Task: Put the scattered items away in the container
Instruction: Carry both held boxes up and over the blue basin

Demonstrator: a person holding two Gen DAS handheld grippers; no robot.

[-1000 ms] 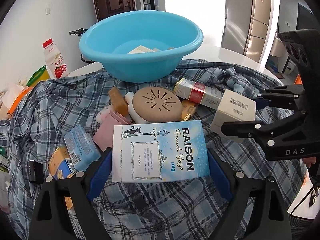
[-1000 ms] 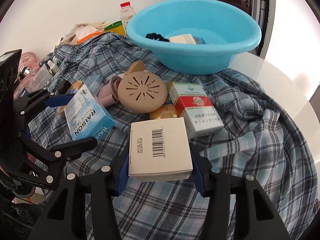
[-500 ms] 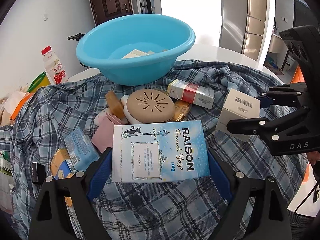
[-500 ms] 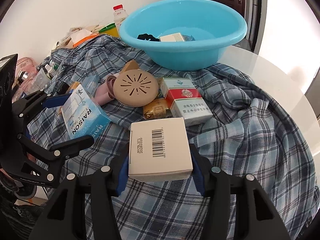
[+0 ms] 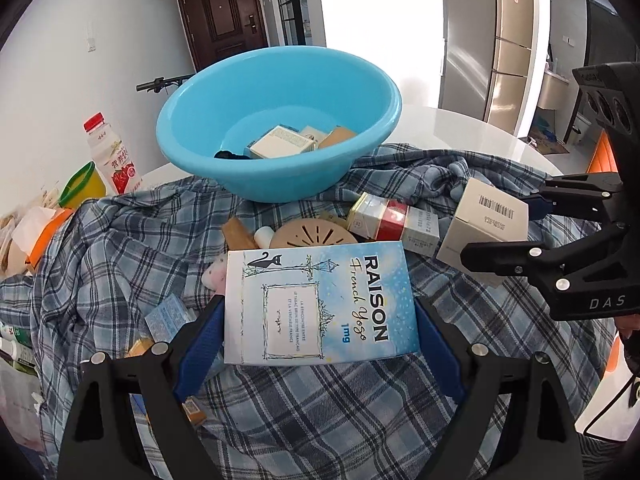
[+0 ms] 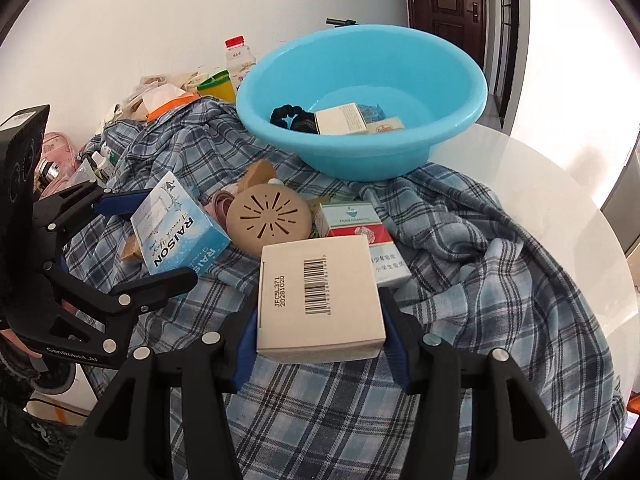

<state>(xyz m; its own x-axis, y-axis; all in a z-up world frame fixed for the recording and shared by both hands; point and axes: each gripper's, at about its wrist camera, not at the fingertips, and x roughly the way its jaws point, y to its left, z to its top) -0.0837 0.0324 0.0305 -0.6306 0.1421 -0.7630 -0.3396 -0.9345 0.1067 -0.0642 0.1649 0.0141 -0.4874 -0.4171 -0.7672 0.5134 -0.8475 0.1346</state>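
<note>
My left gripper [image 5: 320,332] is shut on a light blue RAISON box [image 5: 320,304], held above the plaid cloth; it also shows in the right wrist view [image 6: 176,228]. My right gripper [image 6: 320,344] is shut on a beige barcode box [image 6: 320,300], also seen in the left wrist view [image 5: 484,224]. The blue basin [image 5: 276,120] stands beyond both and holds small boxes and a black hair tie [image 6: 292,118]. A round tan disc [image 6: 268,220] and a red-and-white carton [image 6: 364,236] lie on the cloth between the grippers and the basin [image 6: 360,92].
A plaid cloth [image 5: 120,248] covers the white round table [image 6: 552,184]. A milk bottle [image 5: 112,156] and a yellow cup [image 5: 80,184] stand at the left. More small packets [image 5: 168,316] lie left of my left gripper. Bags clutter the far left edge.
Both grippers have lifted with their boxes and the view now looks down into the basin. The items on the cloth have not moved.
</note>
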